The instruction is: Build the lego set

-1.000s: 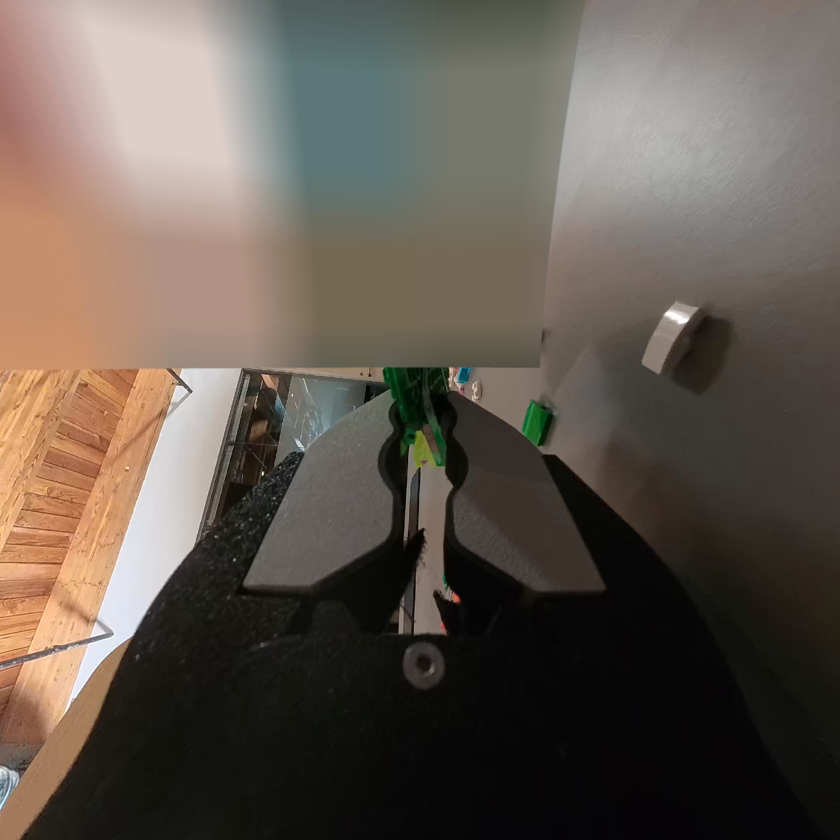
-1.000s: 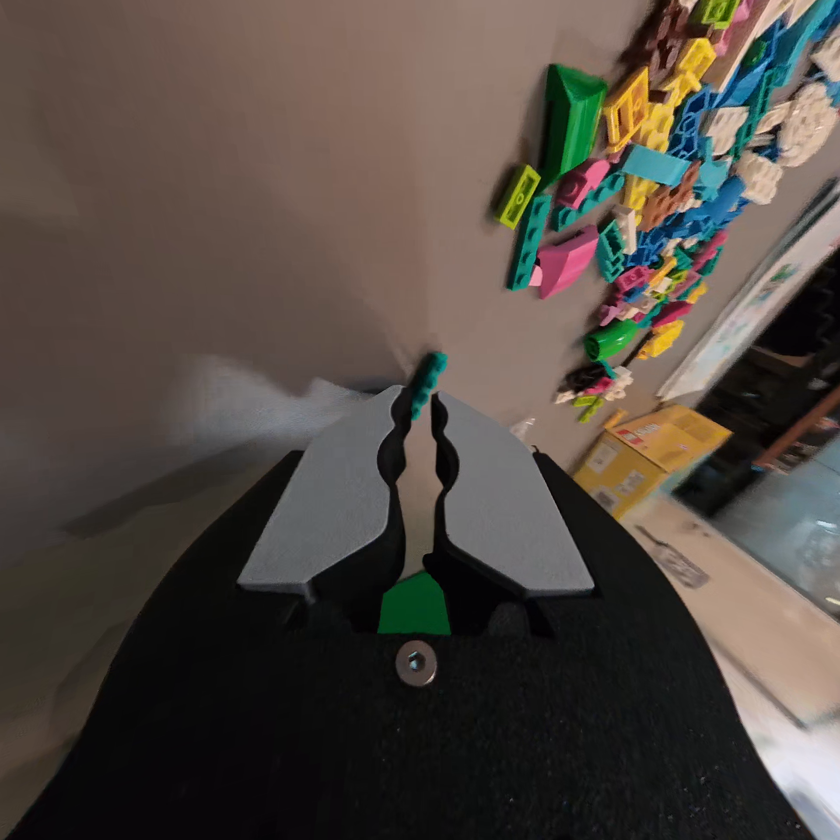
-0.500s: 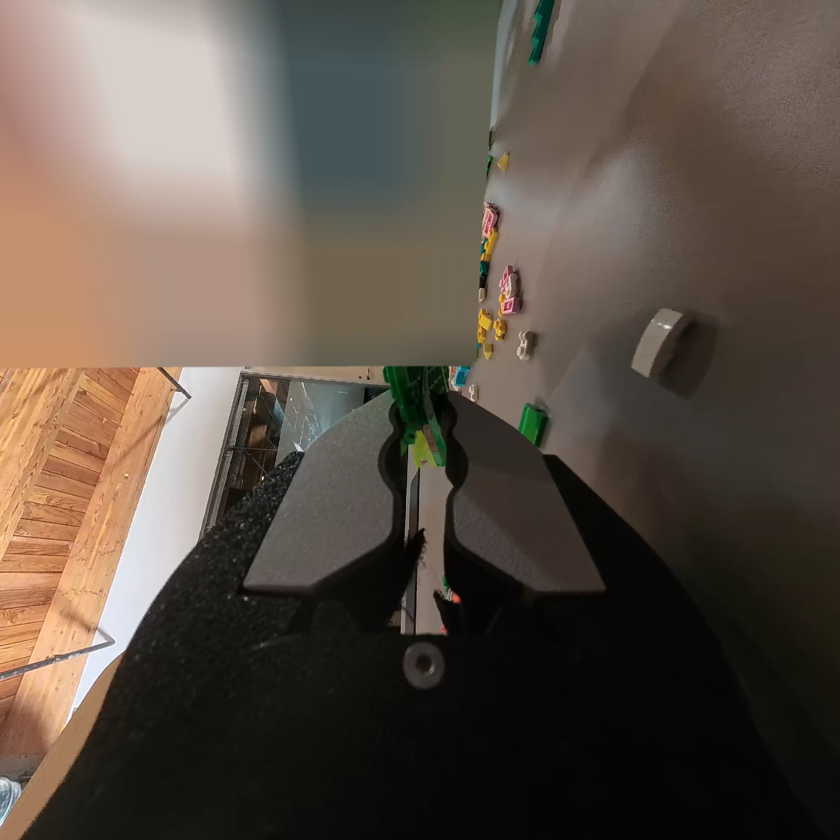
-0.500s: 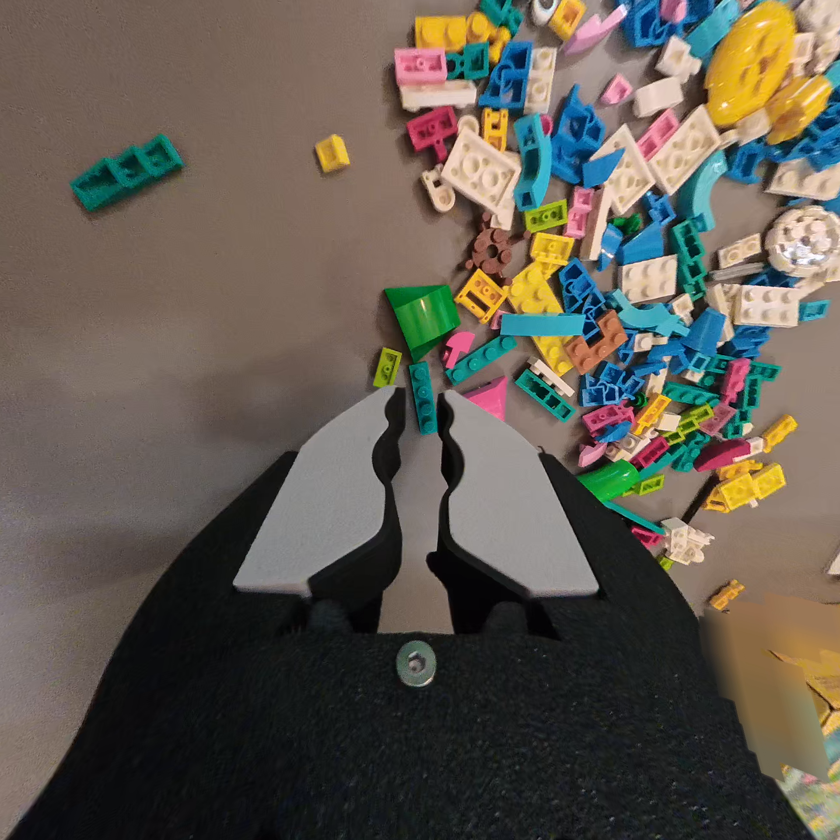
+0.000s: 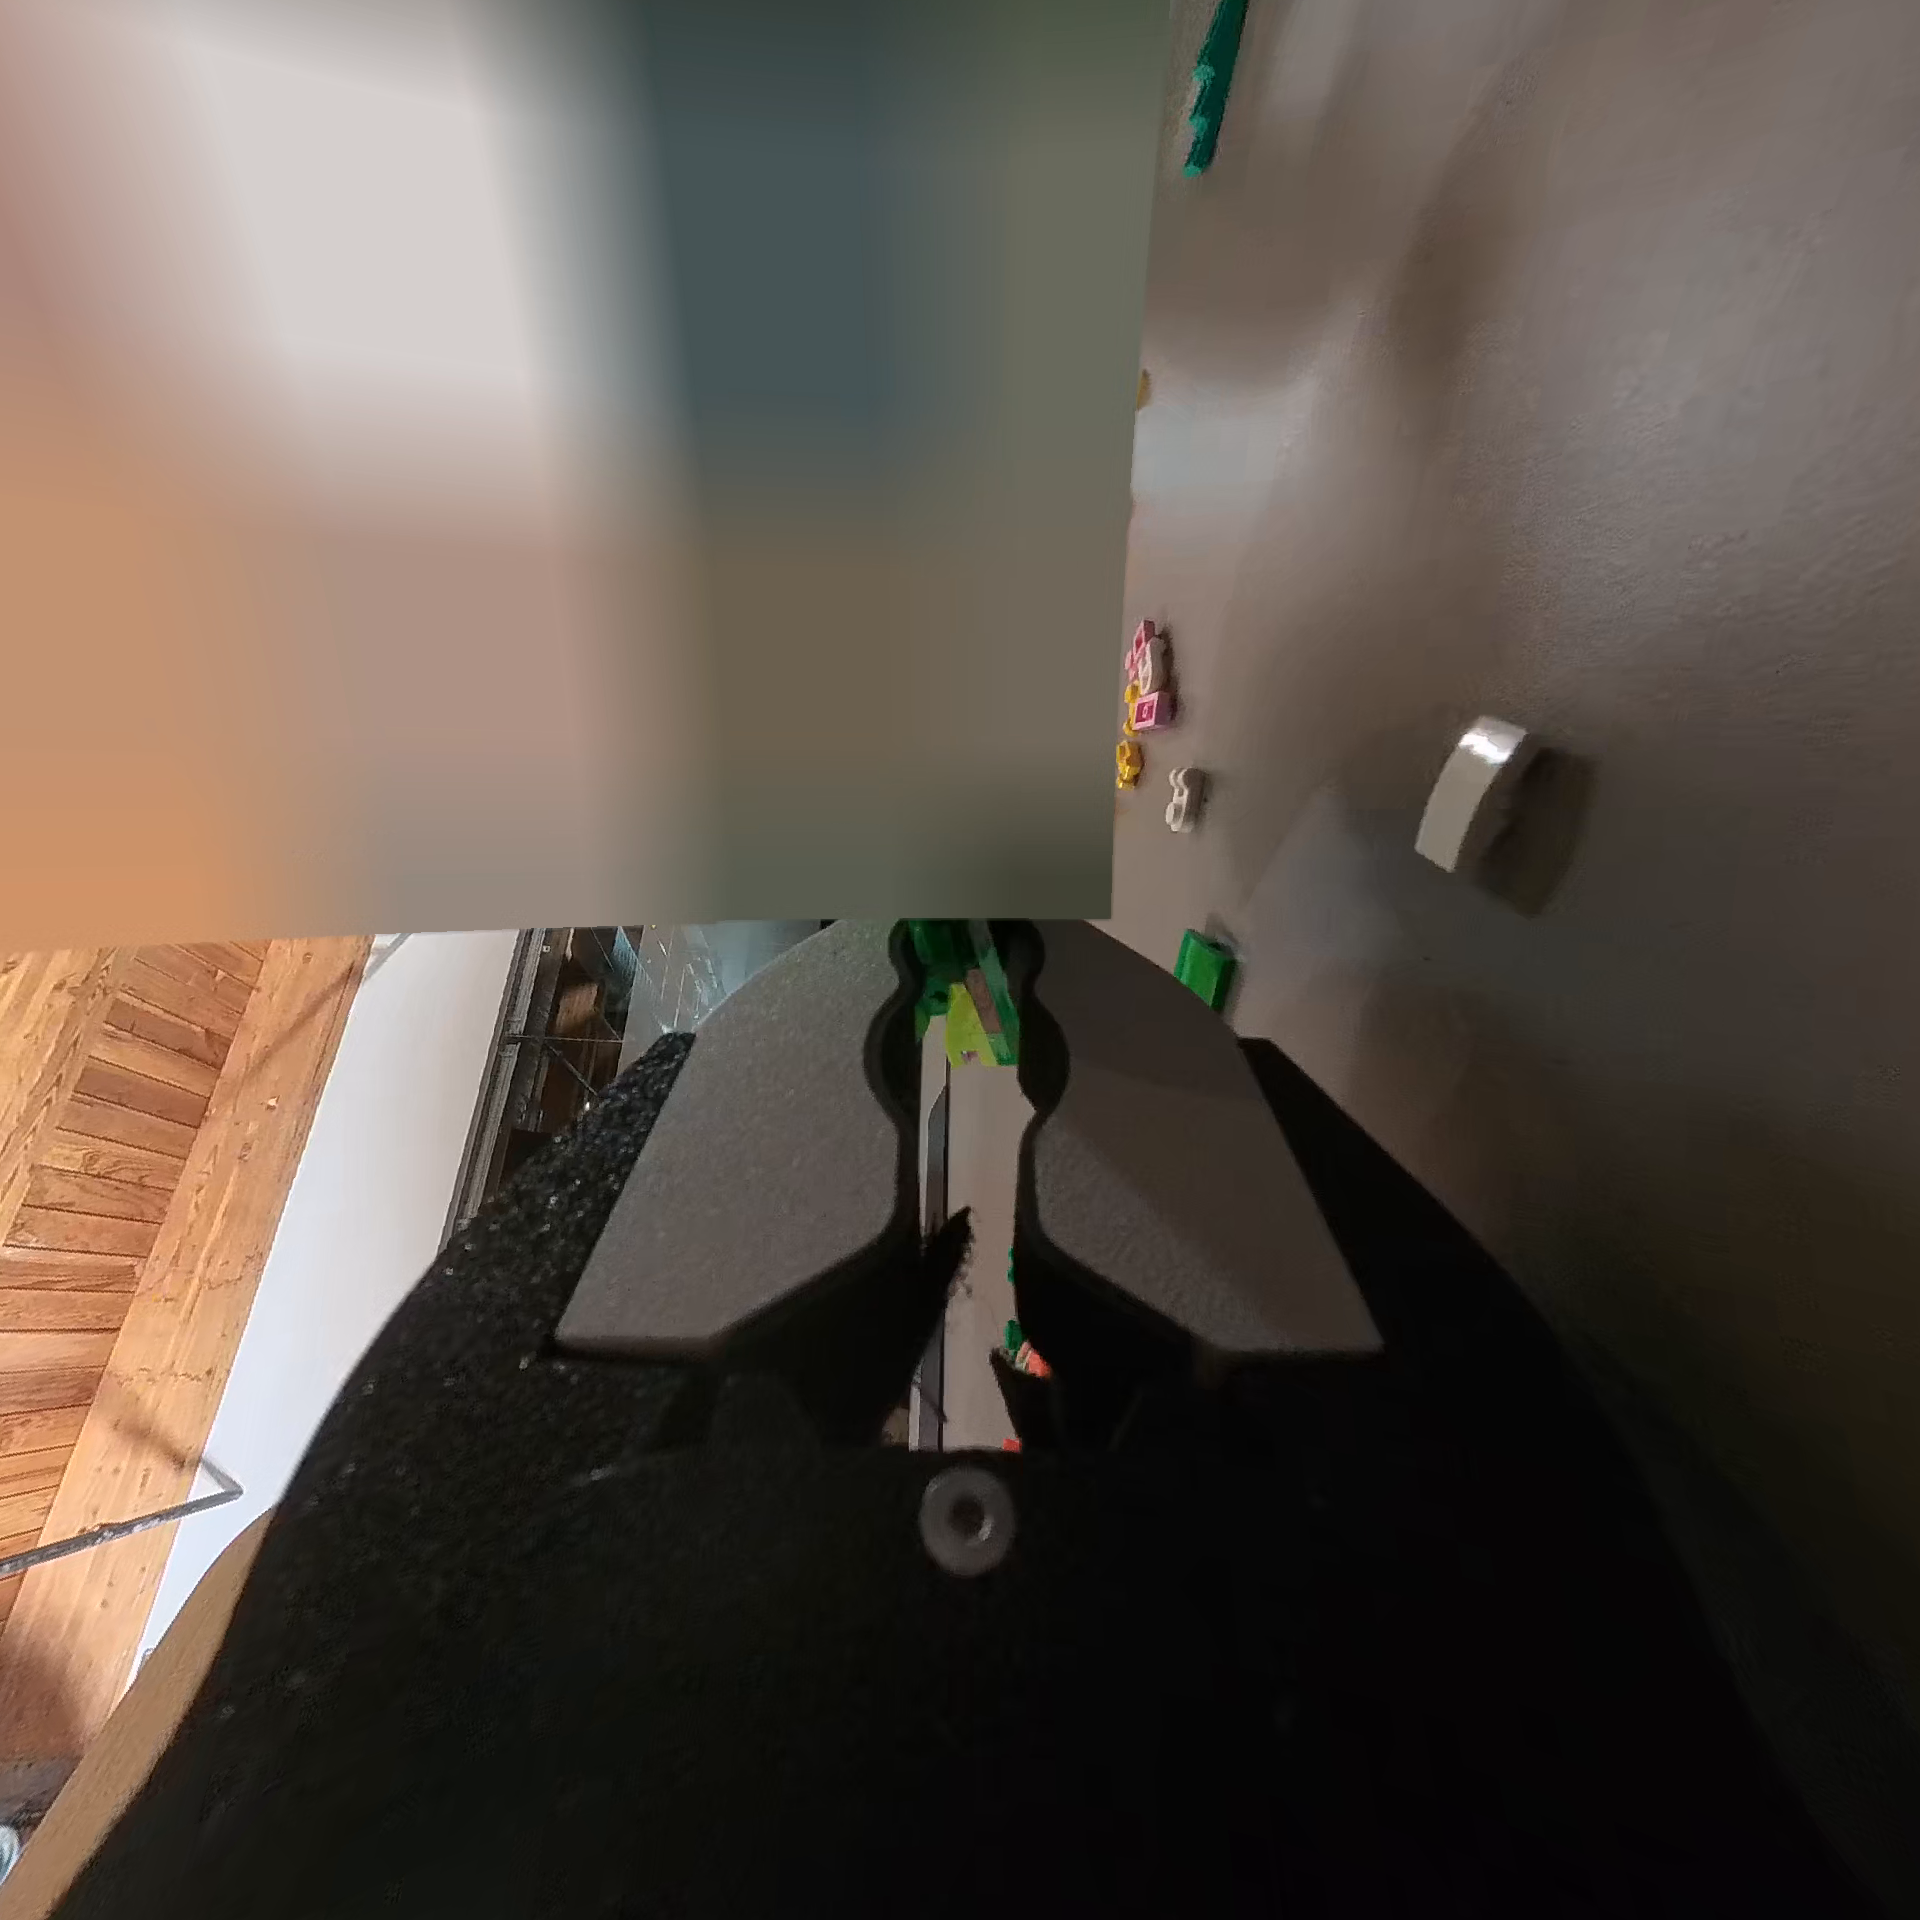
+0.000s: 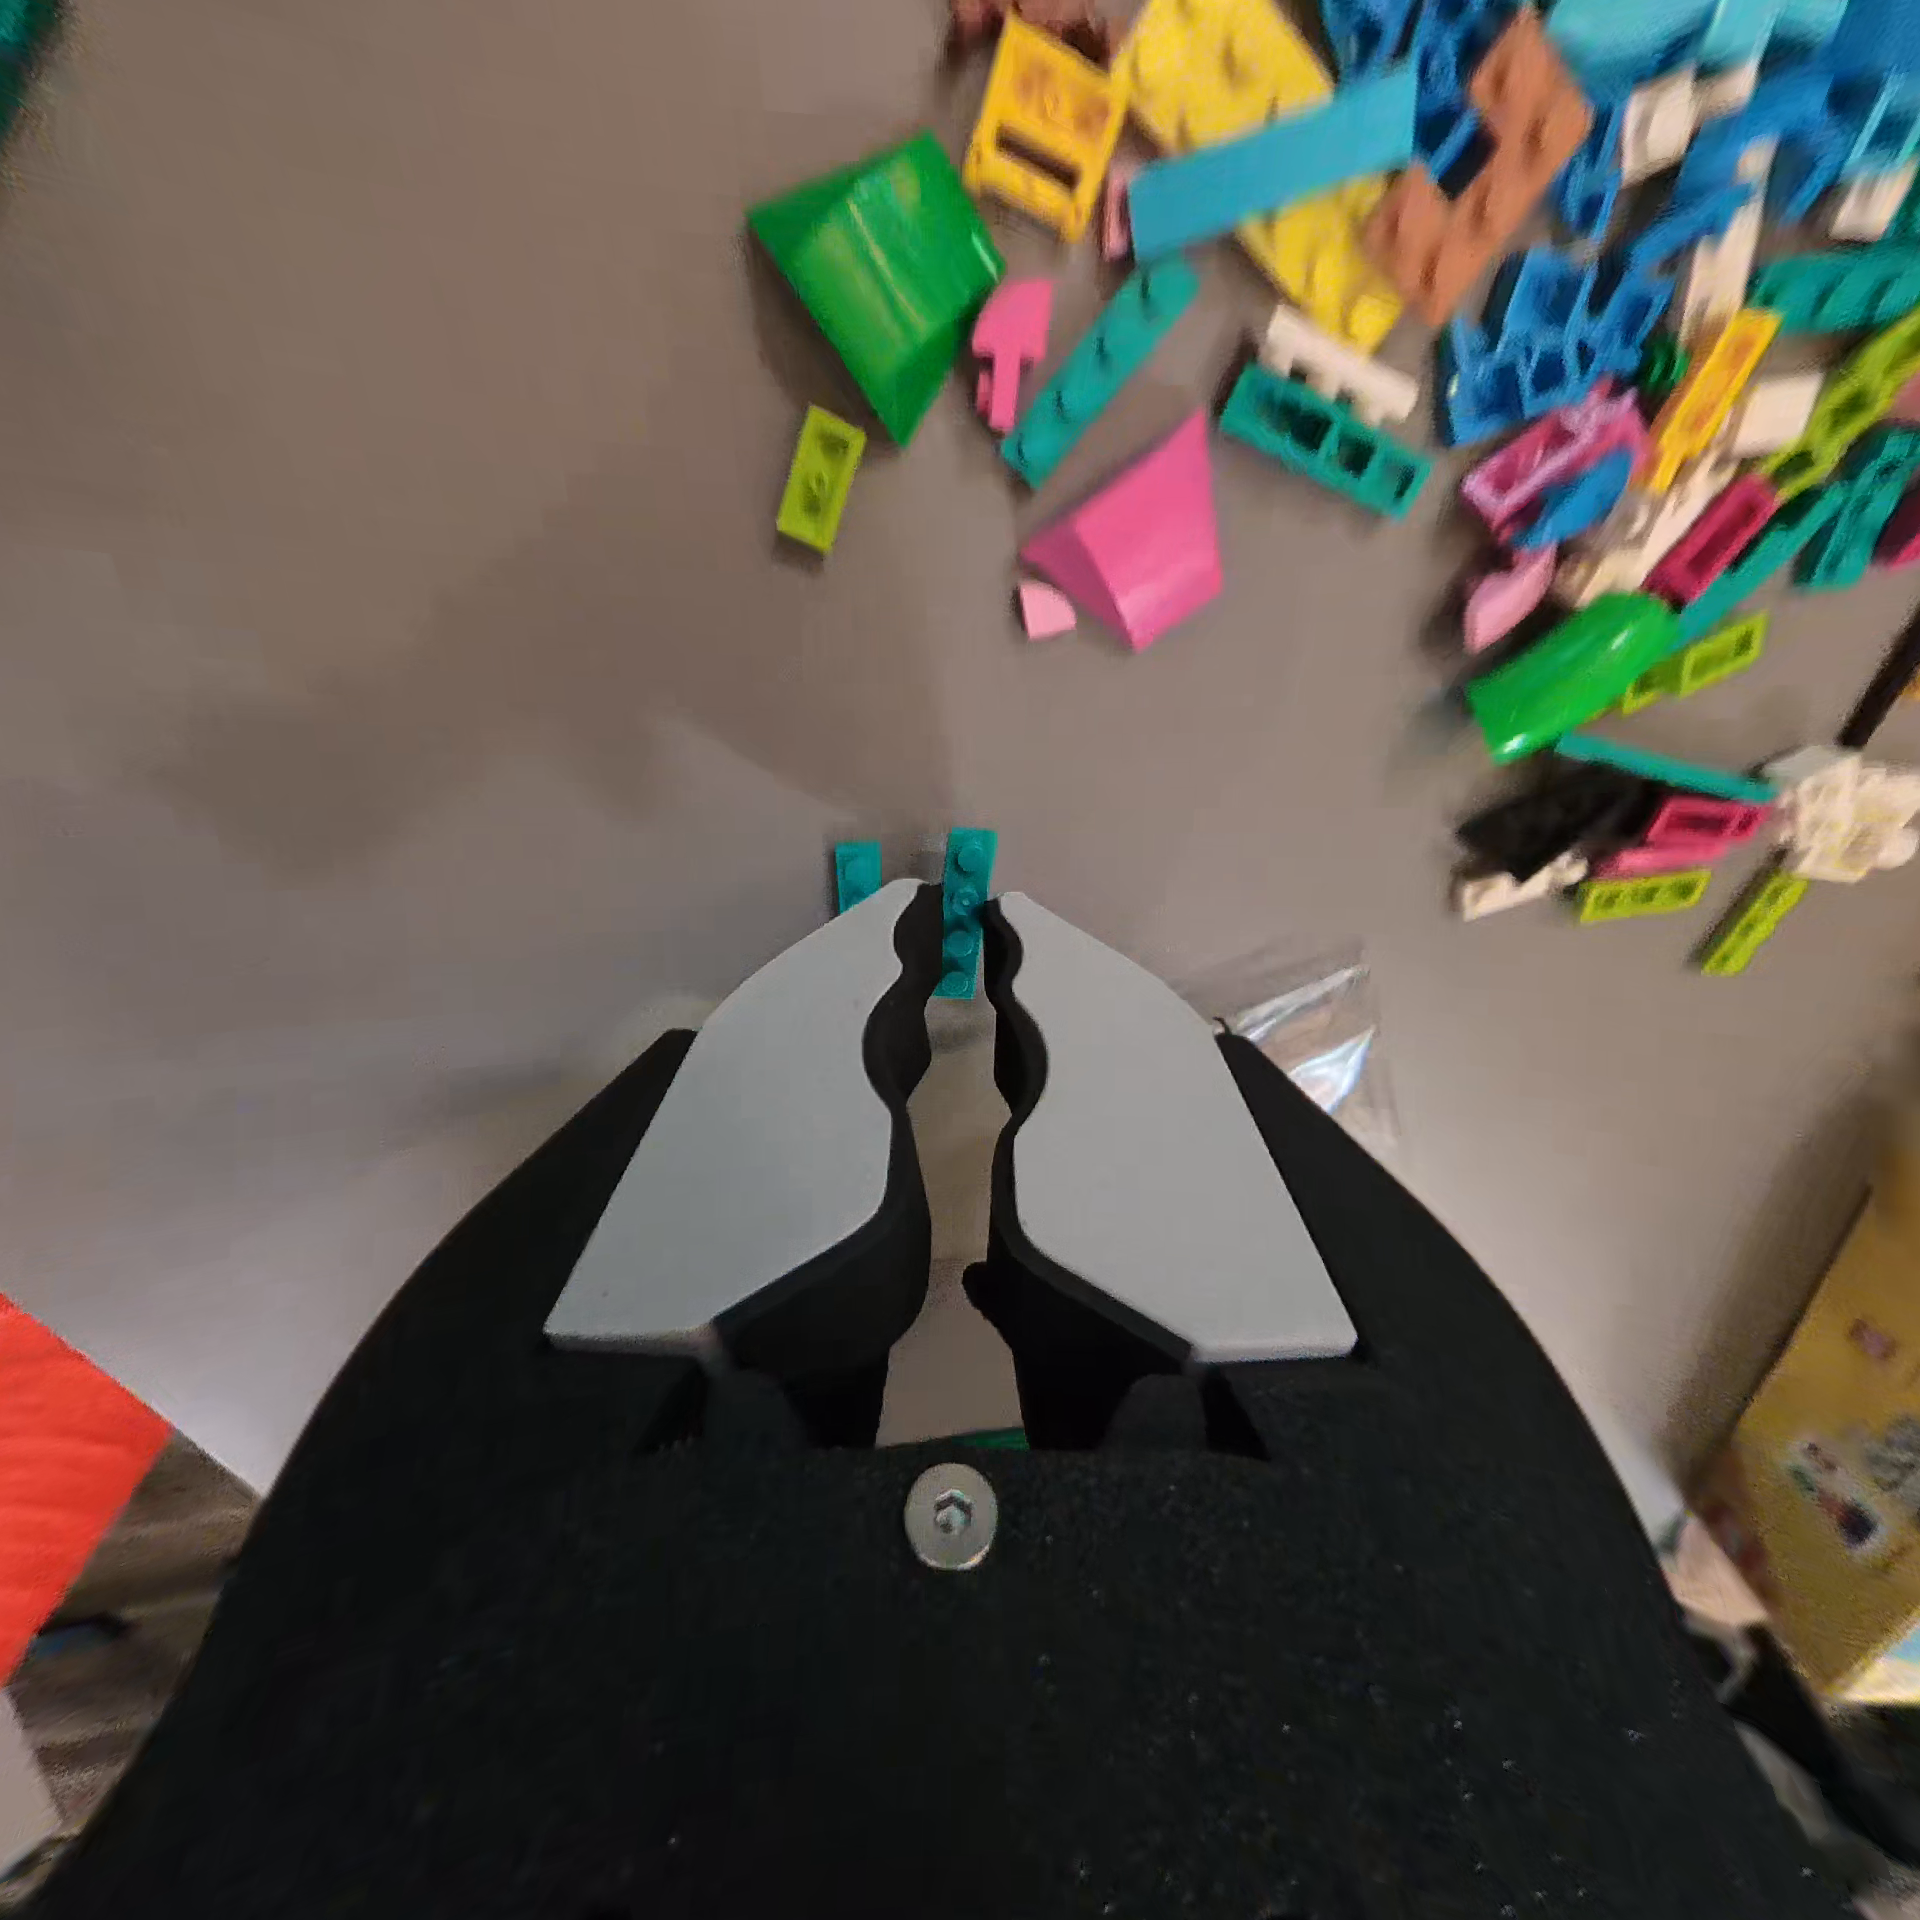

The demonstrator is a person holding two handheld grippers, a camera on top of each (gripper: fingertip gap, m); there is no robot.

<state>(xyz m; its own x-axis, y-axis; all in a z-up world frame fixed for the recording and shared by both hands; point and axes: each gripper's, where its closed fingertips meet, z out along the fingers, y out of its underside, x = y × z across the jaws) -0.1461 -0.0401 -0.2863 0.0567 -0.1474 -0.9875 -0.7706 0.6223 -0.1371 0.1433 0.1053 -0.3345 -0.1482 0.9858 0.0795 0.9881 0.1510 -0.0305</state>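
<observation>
Right gripper (image 6: 961, 914) pinches a teal studded plate (image 6: 962, 909) at centre frame above the grey table (image 6: 416, 520), the brick pile (image 6: 1507, 312) at upper right. Left gripper (image 5: 961, 956) clamps a green and lime assembly (image 5: 966, 997) at centre frame.

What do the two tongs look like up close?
Both match: the left tongs and right tongs each have two flat grey fingers with wavy black inner edges, set in a rough black body with a silver screw in the middle.
</observation>
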